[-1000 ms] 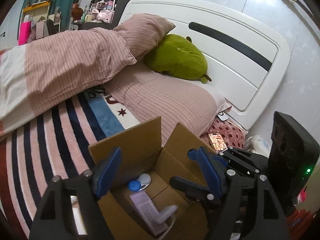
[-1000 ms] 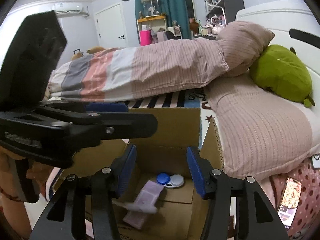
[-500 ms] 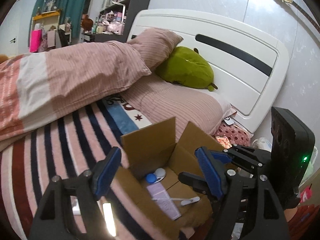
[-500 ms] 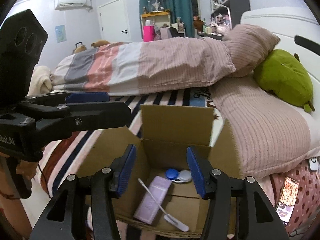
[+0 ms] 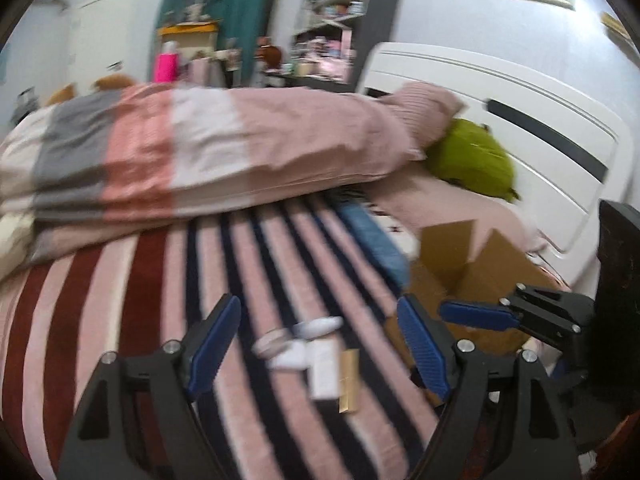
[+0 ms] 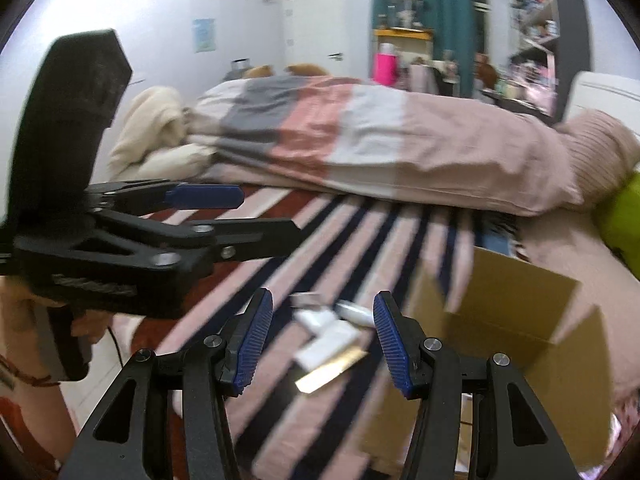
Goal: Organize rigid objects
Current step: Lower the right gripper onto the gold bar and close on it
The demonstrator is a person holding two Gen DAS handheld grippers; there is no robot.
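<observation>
Both views are swung away from the cardboard box (image 5: 472, 264), which half a second earlier was framed between the jaws and now lies to their right; the next pick appears to be under way. The left gripper (image 5: 320, 344) is released, its jaws having just been opening, with nothing pressed between the pads. The right gripper (image 6: 320, 336) is likewise parted and empty. Small items lie on the striped bedspread (image 5: 120, 320) just ahead of both tongs: a blurred white ring (image 5: 272, 342), a white packet (image 5: 324, 372) and a gold strip (image 5: 349, 380), the last two with long axes running roughly away from the left tongs.
</observation>
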